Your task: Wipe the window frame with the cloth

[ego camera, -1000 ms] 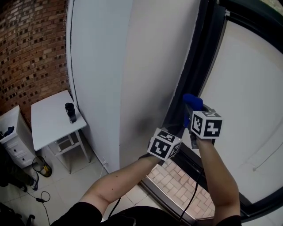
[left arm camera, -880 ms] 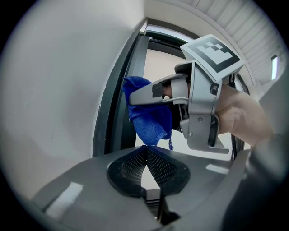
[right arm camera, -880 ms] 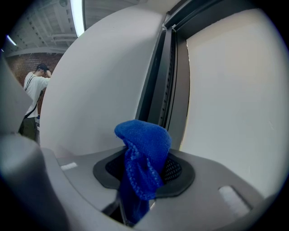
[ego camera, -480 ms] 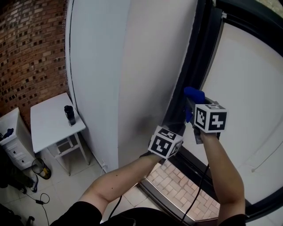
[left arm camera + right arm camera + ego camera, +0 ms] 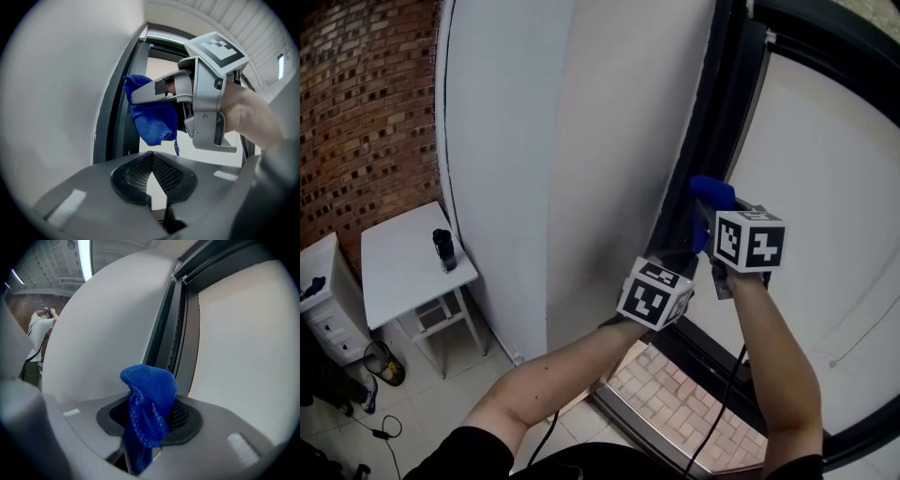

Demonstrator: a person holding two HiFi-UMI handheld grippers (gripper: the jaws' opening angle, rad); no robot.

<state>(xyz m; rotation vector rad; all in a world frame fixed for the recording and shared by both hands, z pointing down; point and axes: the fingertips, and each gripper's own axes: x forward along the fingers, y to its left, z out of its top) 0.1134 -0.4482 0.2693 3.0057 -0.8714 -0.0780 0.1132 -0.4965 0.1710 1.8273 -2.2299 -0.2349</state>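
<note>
A blue cloth (image 5: 147,413) is bunched between the jaws of my right gripper (image 5: 150,420), which is shut on it. In the head view the blue cloth (image 5: 711,192) sits against the dark vertical window frame (image 5: 712,122), ahead of the right gripper (image 5: 712,220). The left gripper view shows the same cloth (image 5: 152,117) hanging from the right gripper (image 5: 140,96) beside the frame (image 5: 119,117). My left gripper (image 5: 151,157) is shut with nothing between its jaws, just below and left of the right one. In the head view the left gripper (image 5: 675,272) is close to the frame's lower part.
A white wall panel (image 5: 581,141) runs left of the frame, a pale window pane (image 5: 834,187) to its right. A small white table (image 5: 403,262) with a dark bottle (image 5: 443,250) stands by a brick wall (image 5: 356,122). A person (image 5: 37,333) stands far off.
Both grippers have risen along the window frame. The right one carried the blue cloth up the frame, and the left one followed closer beneath it.
</note>
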